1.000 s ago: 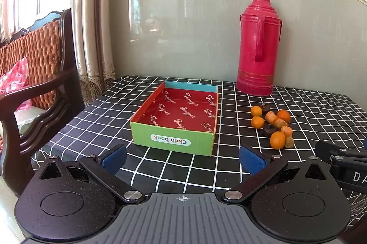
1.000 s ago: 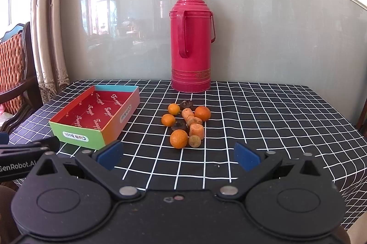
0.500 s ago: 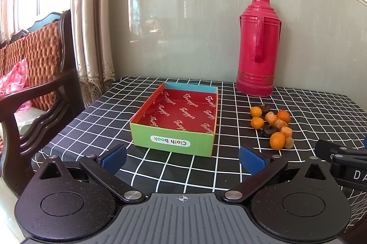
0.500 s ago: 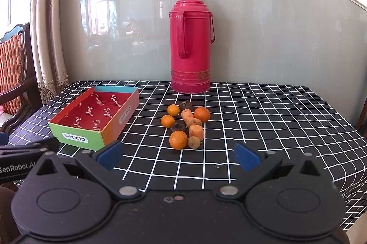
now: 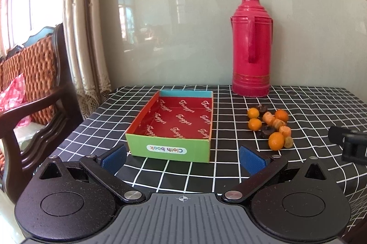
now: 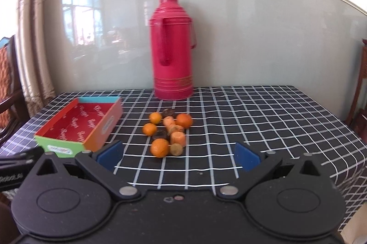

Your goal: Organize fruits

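Both grippers' fingers spread wide, left gripper [image 5: 182,158] and right gripper [image 6: 178,156] holding nothing, checked black tablecloth [image 6: 252,120], red thermos [image 6: 173,49] by the wall, small fruits [image 6: 167,131] piled beside the empty red-lined box [image 5: 176,127]

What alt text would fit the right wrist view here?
The open right gripper faces a cluster of small oranges and other fruit pieces on a black, white-gridded tablecloth. An open cardboard box with a red printed lining, holding no fruit, sits to their left; a red thermos stands behind by the wall.
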